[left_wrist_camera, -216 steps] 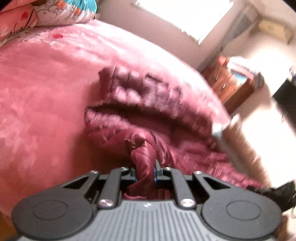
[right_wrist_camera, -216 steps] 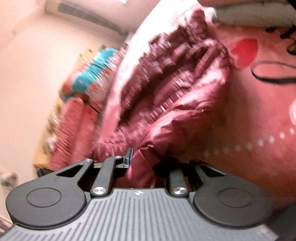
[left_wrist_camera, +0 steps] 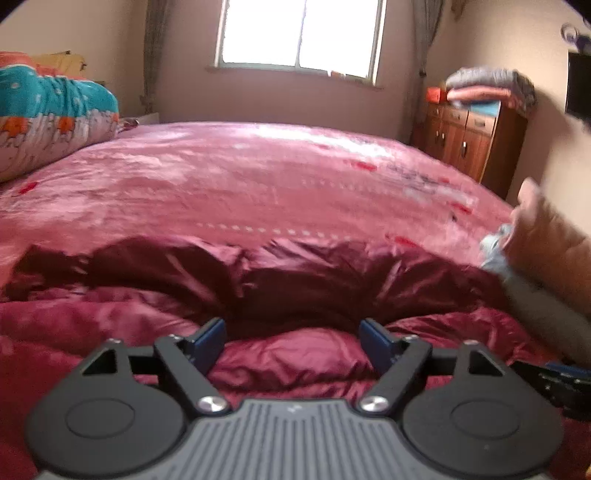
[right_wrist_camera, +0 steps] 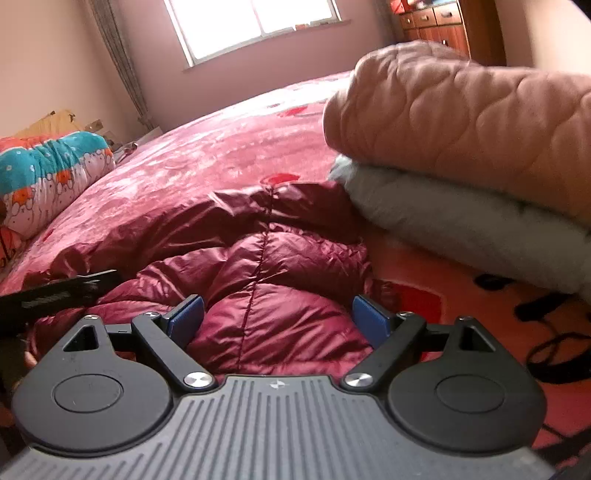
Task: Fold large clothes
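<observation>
Pink velvety bedspread (left_wrist_camera: 258, 177) carries the maroon quilted down jacket (right_wrist_camera: 273, 310) – left gripper (left_wrist_camera: 291, 341), jaws just widening, and right gripper (right_wrist_camera: 277, 319) both gape empty – slippery fill may spring the fold apart.

Daylight enters through the window (left_wrist_camera: 301, 35), which is blown out to white. Glare streaks the pink bedspread (left_wrist_camera: 258, 166) below the window. Both views bow at the edges; items right of the window are blurred.

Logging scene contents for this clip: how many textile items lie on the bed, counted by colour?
Maroon: 1, puffer jacket
Peach: 1, quilted blanket
Grey-white: 1, folded blanket
Teal and white: 1, patterned quilt
Total: 4
</observation>
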`<state>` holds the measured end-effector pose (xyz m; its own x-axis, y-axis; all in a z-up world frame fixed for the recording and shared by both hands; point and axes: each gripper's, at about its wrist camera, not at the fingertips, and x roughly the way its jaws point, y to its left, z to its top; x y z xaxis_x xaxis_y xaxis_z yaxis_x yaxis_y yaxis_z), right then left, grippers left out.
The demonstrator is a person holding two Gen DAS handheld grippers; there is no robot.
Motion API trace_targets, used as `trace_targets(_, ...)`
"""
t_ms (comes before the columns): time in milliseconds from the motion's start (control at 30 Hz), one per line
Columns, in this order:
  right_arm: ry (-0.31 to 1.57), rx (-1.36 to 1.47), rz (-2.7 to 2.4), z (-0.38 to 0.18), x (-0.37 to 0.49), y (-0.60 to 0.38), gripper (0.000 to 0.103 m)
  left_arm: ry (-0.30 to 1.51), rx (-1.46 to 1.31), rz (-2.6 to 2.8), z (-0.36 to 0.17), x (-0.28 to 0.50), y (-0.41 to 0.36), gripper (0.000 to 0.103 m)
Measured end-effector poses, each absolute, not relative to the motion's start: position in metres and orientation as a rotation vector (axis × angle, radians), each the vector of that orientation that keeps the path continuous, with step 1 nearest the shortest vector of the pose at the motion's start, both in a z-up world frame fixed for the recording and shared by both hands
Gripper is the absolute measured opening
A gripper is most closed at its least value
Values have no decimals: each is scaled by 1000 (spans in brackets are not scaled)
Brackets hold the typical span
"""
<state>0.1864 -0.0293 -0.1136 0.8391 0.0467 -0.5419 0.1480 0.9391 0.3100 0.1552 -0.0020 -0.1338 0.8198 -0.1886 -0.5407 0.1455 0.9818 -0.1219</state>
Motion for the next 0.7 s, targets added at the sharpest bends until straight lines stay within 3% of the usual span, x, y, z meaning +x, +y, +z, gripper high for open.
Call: trace_targets(700,614,469,-127,-92,89,-43,103,592,-329,154,-76,16,214,81)
